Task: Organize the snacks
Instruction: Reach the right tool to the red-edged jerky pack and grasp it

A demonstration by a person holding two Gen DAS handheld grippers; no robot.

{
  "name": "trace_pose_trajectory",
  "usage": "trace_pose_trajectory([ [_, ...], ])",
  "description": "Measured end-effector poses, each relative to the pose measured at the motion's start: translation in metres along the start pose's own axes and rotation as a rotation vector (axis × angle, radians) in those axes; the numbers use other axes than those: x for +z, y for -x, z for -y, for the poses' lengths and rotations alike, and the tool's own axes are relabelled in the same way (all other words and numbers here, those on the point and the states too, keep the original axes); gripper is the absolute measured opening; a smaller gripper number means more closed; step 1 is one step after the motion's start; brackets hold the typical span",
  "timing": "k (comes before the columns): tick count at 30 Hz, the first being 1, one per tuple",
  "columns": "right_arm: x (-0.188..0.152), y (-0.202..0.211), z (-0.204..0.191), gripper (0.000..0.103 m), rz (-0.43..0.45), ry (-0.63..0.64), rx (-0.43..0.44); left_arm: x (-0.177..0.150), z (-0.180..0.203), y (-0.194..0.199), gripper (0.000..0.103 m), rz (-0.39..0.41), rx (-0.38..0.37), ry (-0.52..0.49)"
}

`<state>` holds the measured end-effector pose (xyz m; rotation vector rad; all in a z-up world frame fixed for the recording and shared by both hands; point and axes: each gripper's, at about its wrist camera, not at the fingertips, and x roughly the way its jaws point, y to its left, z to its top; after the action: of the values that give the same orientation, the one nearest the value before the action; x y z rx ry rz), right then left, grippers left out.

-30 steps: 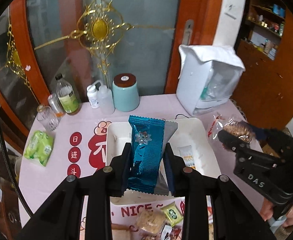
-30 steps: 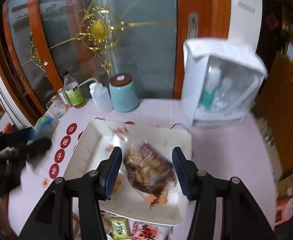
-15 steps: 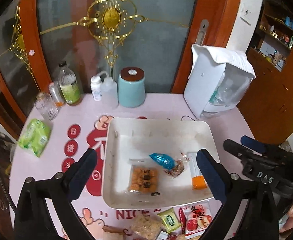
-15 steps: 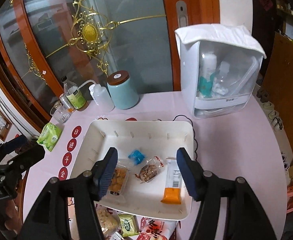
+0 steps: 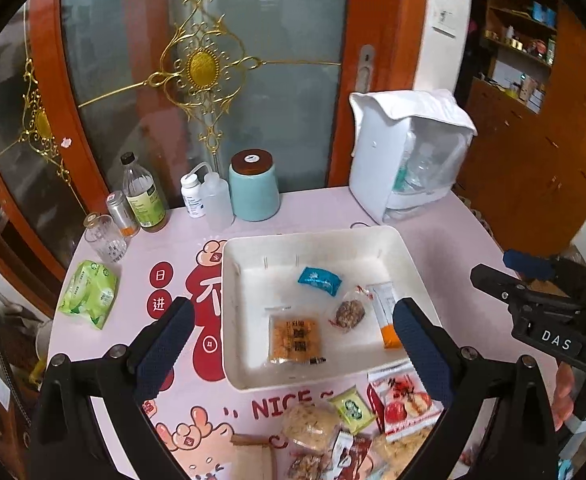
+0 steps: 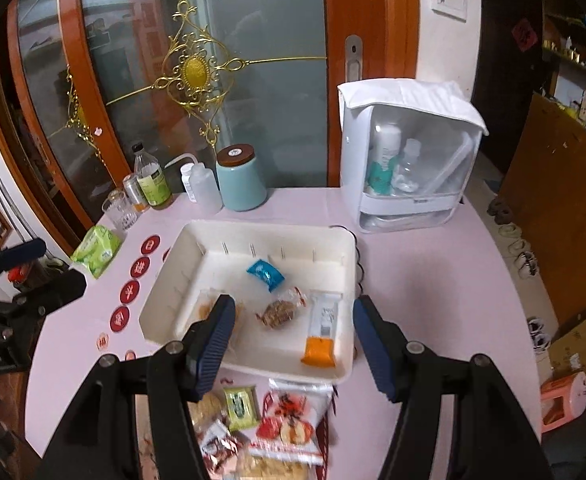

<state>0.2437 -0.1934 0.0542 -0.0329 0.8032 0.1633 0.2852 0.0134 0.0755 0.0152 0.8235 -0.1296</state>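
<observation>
A white tray [image 5: 233, 312] [image 6: 165, 308] sits mid-table. In it lie a blue packet [image 5: 319, 280] [image 6: 265, 274], a clear-wrapped brown snack [image 5: 349, 314] [image 6: 279, 312], an orange cracker pack [image 5: 295, 338] and a white-and-orange bar [image 5: 385, 314] [image 6: 323, 328]. Loose snacks [image 5: 333, 424] [image 6: 269, 420] lie in a pile in front of the tray. My left gripper [image 5: 293, 350] is open and empty above the tray's near edge. My right gripper [image 6: 293, 340] is open and empty above the tray's near right part.
At the back stand a teal jar [image 5: 253, 188], bottles [image 5: 143, 196], a glass [image 5: 105, 236] and a white box with a clear front [image 5: 409, 160]. A green tissue pack [image 5: 89, 294] lies at left. The table edge curves at right.
Both grippers opened and let go of their snacks, the blue packet and the brown snack, which now lie in the tray. Both grippers have drawn back and up.
</observation>
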Motion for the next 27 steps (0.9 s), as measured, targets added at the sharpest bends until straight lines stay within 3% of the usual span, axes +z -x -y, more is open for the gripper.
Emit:
trace_pose_trajectory([
  [10, -0.073, 0.063, -0.007, 0.062, -0.013, -0.009, -0.076, -0.055, 0.018, 0.048, 0.099, -0.024, -0.051, -0.112],
  [18, -0.147, 0.11, 0.006, 0.062, -0.012, -0.05, -0.191, -0.113, 0.042, 0.088, 0.099, -0.023, -0.146, -0.263],
  [22, -0.187, 0.117, 0.024, 0.062, -0.046, -0.097, -0.216, -0.14, 0.059, 0.094, 0.099, -0.031, -0.182, -0.334],
  [27, -0.227, 0.107, 0.054, 0.062, -0.101, -0.153, -0.231, -0.174, 0.083, 0.084, 0.099, -0.095, -0.229, -0.375],
])
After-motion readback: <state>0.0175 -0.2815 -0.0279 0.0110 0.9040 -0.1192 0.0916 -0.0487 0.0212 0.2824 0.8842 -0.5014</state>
